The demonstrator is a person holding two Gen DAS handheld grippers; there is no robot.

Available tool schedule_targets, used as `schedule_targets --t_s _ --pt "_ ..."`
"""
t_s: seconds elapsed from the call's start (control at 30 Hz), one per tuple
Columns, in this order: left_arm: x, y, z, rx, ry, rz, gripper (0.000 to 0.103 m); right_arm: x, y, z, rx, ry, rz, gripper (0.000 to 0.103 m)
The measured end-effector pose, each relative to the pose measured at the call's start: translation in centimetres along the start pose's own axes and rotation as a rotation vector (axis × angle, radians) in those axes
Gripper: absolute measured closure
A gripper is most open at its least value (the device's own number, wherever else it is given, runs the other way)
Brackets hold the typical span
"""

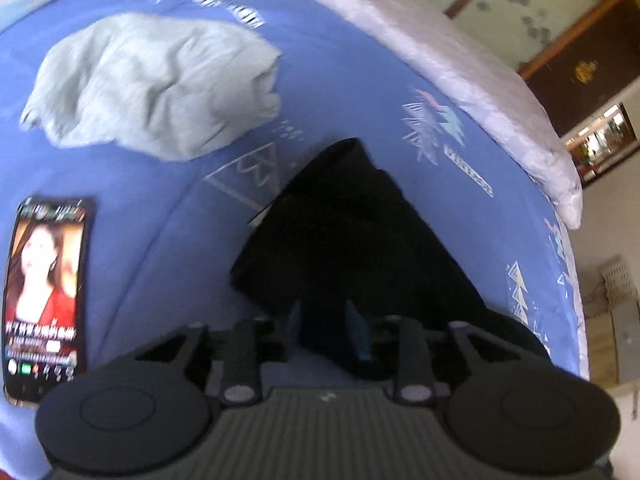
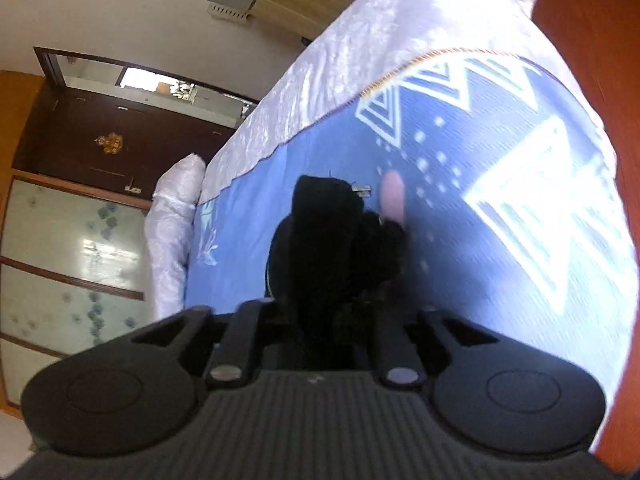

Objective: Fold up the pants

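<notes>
Black pants [image 1: 348, 232] lie in a folded heap on the blue patterned bedsheet [image 1: 160, 240], reaching back under my left gripper [image 1: 325, 324]. That gripper's blue pads [image 1: 356, 328] stand a little apart over the near end of the cloth, not pressing it. In the right wrist view the same pants [image 2: 320, 216] form a dark lump straight ahead of my right gripper [image 2: 332, 312]. Its finger links stand wide apart. The fingertips merge with the black cloth, and no pinch shows.
A crumpled grey garment [image 1: 152, 84] lies at the far left of the bed. A phone [image 1: 44, 292] with a lit screen lies at the near left. A lilac quilt [image 1: 460, 52] runs along the bed's far edge. A dark wooden wardrobe [image 2: 100, 140] stands beyond.
</notes>
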State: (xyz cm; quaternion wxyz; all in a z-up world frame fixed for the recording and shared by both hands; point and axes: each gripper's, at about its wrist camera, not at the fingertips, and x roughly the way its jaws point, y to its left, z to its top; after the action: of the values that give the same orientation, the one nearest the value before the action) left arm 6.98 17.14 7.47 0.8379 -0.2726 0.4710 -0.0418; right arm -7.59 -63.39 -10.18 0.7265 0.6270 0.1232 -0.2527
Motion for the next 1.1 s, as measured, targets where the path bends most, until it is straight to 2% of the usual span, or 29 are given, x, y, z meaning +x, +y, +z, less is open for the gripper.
schedule_targets --t_s 0.07,0.1,0.17,0.2,0.27,0.37,0.43,0.57,0.7,0.8,0.83,0.87,0.9,0.93,1.03,1.1 --pt "-0.4 -0.7 -0.4 0.015 0.005 -0.024 0.073 -1.6 -0.3 -1.6 -0.041 0.028 0.0 0.045" --pt "-0.4 -0.6 -0.6 0.018 0.009 -0.038 0.072 -2.3 0.0 -2.8 -0.094 0.076 0.013 0.05" --pt "-0.1 -0.4 -0.7 0.016 0.01 -0.056 0.068 -3.8 1.3 -5.9 -0.231 0.155 0.08 0.053" --pt "0.0 -0.2 -0.9 0.012 0.012 -0.065 0.066 -3.9 2.0 -7.5 -0.291 0.219 0.133 0.054" --pt "0.3 0.2 -1.1 0.001 0.018 -0.084 0.063 -2.5 5.1 -11.5 -0.424 0.408 0.229 0.055" --pt "0.9 0.9 -1.1 -0.036 0.022 -0.106 0.063 1.0 12.4 -19.6 -0.704 0.598 0.327 0.054" --pt "1.0 1.7 -1.2 -0.074 0.02 -0.141 0.061 4.0 17.5 -25.7 -0.863 0.678 0.381 0.054" --pt "0.8 2.9 -1.5 -0.12 0.015 -0.185 0.057 10.3 26.2 -39.3 -1.116 0.842 0.545 0.053" --pt "1.1 3.6 -1.8 -0.149 0.021 -0.2 0.053 16.2 30.7 -51.4 -1.286 0.98 0.558 0.044" --pt "1.7 4.2 -1.7 -0.172 0.03 -0.221 0.053 17.7 31.2 -57.7 -1.494 1.015 0.528 0.043" --pt "1.9 4.2 -1.6 -0.171 0.032 -0.227 0.053 18.3 30.9 -58.7 -1.552 1.025 0.5 0.044" --pt "2.1 4.4 -1.5 -0.167 0.03 -0.23 0.051 19.2 30.1 -59.4 -1.592 1.072 0.446 0.059" --pt "2.3 4.5 -1.4 -0.165 0.027 -0.228 0.05 19.6 29.6 -59.9 -1.6 1.128 0.407 0.082" --pt "2.5 4.7 -1.3 -0.166 0.024 -0.224 0.049 19.4 28.9 -59.8 -1.583 1.174 0.407 0.083" --pt "2.9 5.9 -1.5 -0.186 0.027 -0.235 0.048 16.5 27.8 -57.5 -1.45 1.277 0.516 0.086" --pt "2.5 6.9 -2.0 -0.213 0.018 -0.253 0.046 13.8 27.3 -56.0 -1.366 1.315 0.573 0.086"
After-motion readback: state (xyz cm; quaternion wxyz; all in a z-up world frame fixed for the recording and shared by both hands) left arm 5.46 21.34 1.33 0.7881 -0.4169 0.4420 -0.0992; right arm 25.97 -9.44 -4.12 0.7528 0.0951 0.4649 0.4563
